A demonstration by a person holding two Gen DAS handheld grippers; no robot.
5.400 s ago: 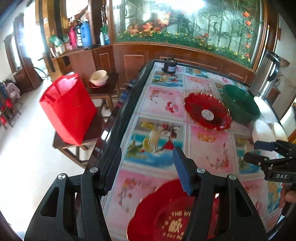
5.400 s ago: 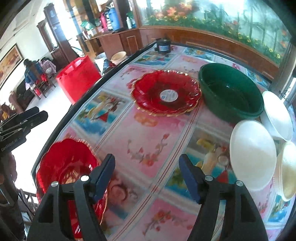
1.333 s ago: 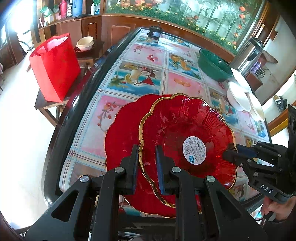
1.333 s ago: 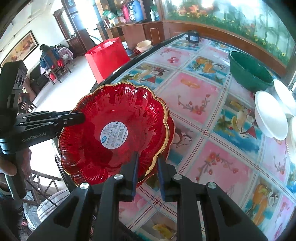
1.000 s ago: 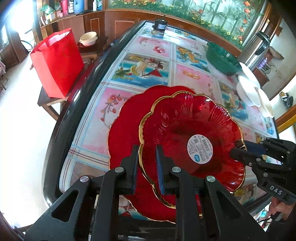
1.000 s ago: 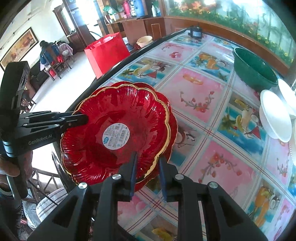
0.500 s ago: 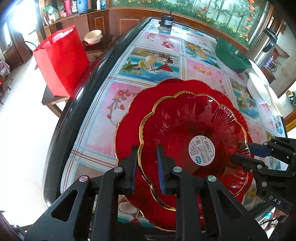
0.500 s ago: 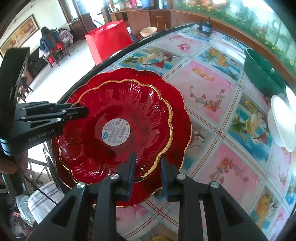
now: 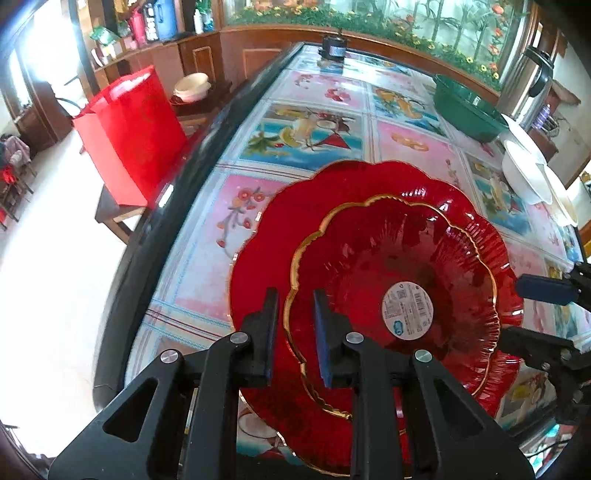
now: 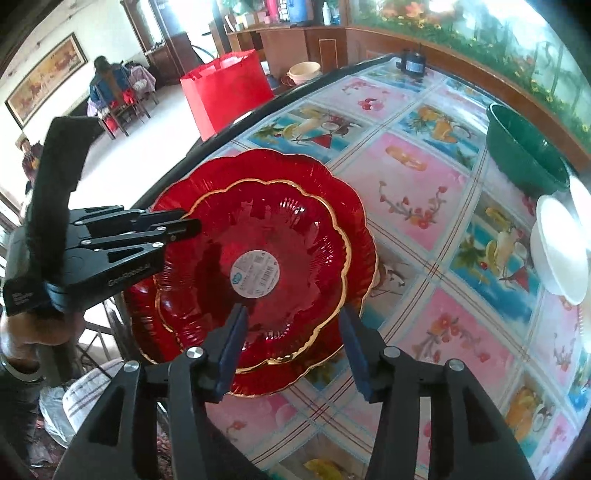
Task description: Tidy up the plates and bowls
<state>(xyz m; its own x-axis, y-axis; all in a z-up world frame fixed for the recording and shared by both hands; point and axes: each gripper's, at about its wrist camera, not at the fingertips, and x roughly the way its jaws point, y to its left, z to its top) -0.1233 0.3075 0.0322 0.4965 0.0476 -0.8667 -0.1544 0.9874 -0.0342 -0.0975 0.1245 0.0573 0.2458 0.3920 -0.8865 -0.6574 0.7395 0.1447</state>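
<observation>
Flanking the stacked red plates (image 10: 266, 236): green basin (image 10: 524, 151), white bowls (image 10: 561, 251).

a home dining room: fruit-patterned table (image 9: 314, 133), wooden cabinets (image 10: 295, 44), framed painting (image 10: 44, 86), thermos flasks (image 9: 155, 20).

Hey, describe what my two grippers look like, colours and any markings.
Both are matte black plastic clamps. The left gripper and right gripper each have two angular fingers with triangular cut-outs, silver round bolts and blue pads on the inner faces. The left one carries white GenRobot.AI lettering.
</observation>
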